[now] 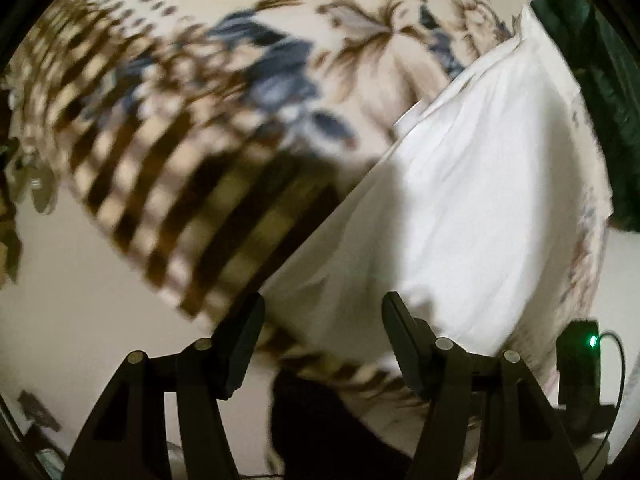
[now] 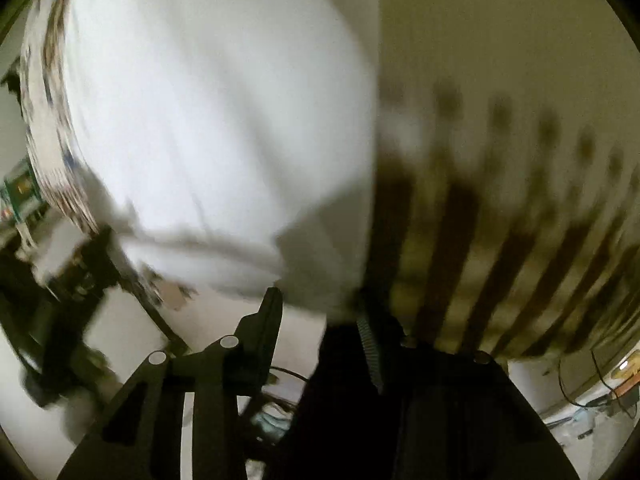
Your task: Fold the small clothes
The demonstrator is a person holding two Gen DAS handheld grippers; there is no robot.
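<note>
Left gripper [image 1: 323,312] nearest in left wrist view, jaws apart w/ nothing clamped, tips over near edge of the white garment [image 1: 460,208]. Garment lies flat on a patterned blanket [image 1: 168,128], stretching far-right; brown stripes to its left, blue-brown floral print beyond. Dark green cloth [image 1: 600,92] at far right. Right wrist view blurred: right gripper [image 2: 320,300] jaws apart around garment's near edge, can't tell if pads press.

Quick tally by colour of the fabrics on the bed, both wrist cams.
White garment: 1
Dark green cloth, at the far edge: 1
Floral and striped bedspread: 1
Total: 3
</note>
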